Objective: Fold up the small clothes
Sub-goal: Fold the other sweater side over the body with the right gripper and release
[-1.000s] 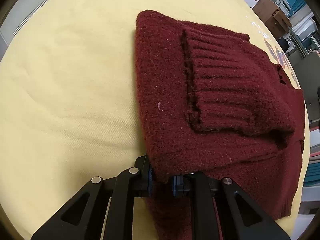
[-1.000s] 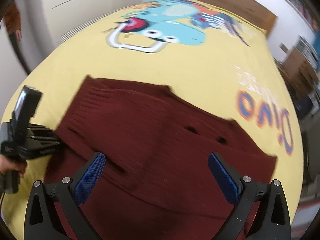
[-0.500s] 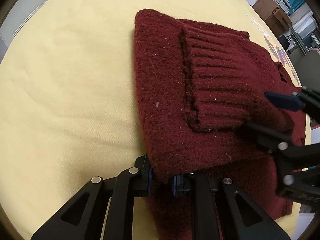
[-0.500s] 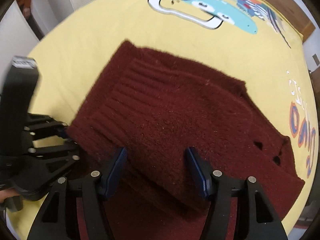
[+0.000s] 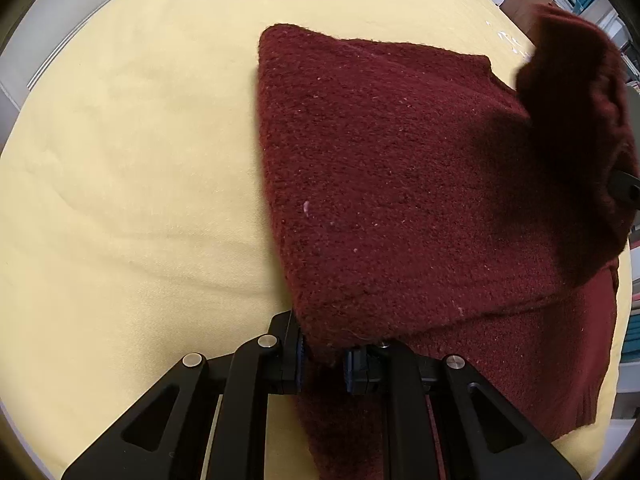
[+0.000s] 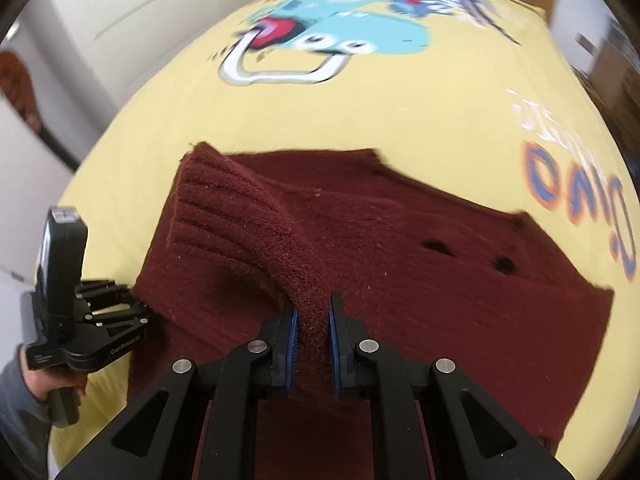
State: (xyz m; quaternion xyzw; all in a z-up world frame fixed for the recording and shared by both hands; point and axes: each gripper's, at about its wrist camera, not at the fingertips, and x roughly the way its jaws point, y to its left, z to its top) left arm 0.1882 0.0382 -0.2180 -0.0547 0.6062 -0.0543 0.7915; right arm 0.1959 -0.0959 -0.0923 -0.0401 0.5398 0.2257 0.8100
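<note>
A dark red, fuzzy knitted sweater [image 5: 400, 184] is spread on a bed covered by a pale yellow sheet [image 5: 120, 160] printed with a blue cartoon creature [image 6: 352, 28] and orange lettering [image 6: 576, 200]. All places below are given relative to the sweater.

At its near corner, the sweater's folded edge is pinched between the closed fingers of the left gripper [image 5: 323, 354], which is seen pressed low against the sheet. At its right side, the ribbed cuff of a sleeve [image 6: 240, 224] is clamped between the closed fingers of the right gripper [image 6: 311, 330] and is held raised above the sweater's body.

Half a second ago the sleeve lay folded flat across the body, and the right gripper's fingers were spread over it. The fingers have since been closed on the cuff and the sleeve has been lifted clear, so the plain knit underneath is now uncovered. In the left wrist view the lifted sleeve is seen as a dark, blurred mass at the far right edge. The left gripper's hold on the corner is unchanged.

It is judged that the sleeve fold is being redone or adjusted, with the body anchored at the corner meanwhile. Two small dark holes [image 6: 472, 254] are visible farther right on the knit.
</note>
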